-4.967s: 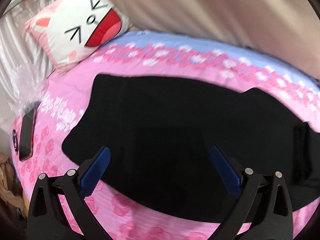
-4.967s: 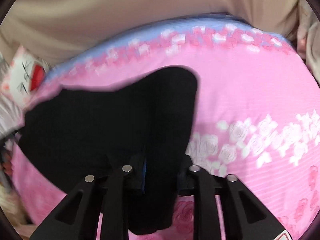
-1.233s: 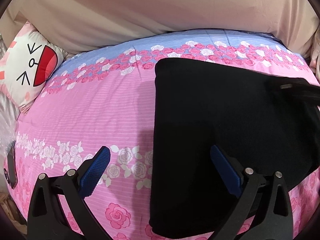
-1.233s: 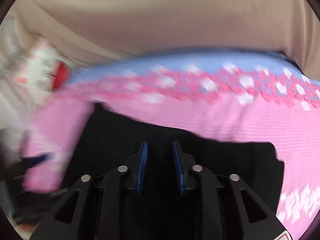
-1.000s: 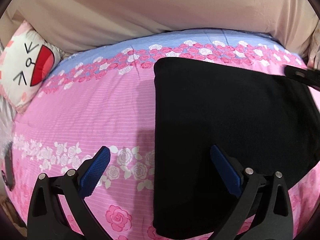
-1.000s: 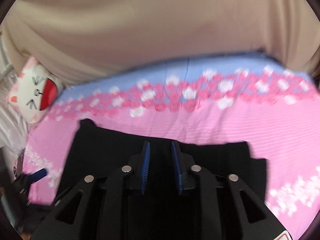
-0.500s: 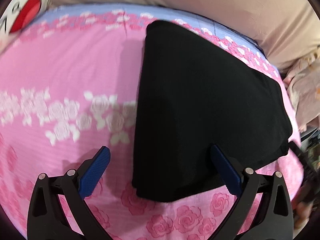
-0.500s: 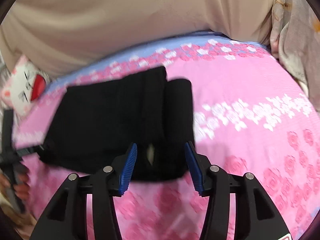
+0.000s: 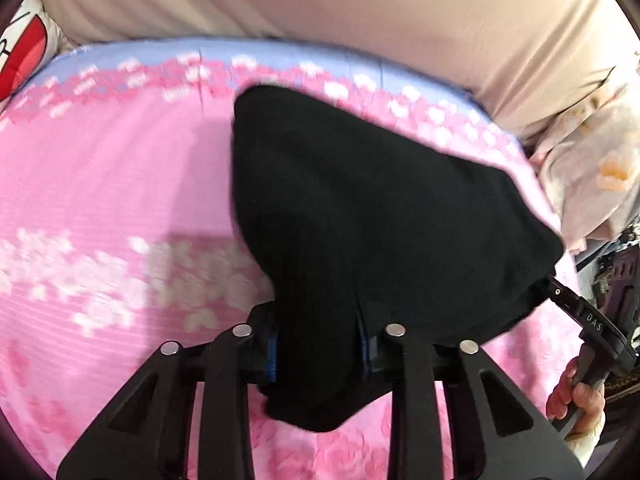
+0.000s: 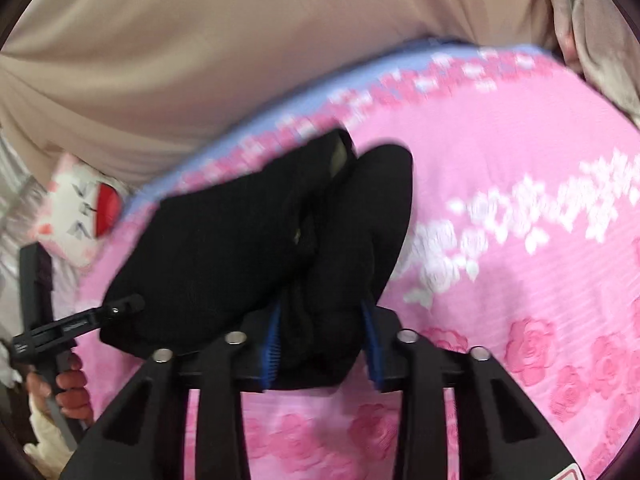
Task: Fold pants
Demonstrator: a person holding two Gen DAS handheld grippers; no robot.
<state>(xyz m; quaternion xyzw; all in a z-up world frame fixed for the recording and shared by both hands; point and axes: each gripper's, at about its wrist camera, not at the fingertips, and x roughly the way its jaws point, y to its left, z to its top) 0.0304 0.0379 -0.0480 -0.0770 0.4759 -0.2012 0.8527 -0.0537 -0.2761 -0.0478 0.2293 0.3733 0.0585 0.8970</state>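
Bright, even light; motion blur, fisheye-bent edges, dark corners

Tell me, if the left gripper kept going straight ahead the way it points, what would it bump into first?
The black pants: the left gripper is already shut on their near edge, so it would push into that bundle, with the pink bedsheet underneath.

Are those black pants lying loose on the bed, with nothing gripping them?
No, the left gripper has closed its two fingers on a bunched edge of the black pants.
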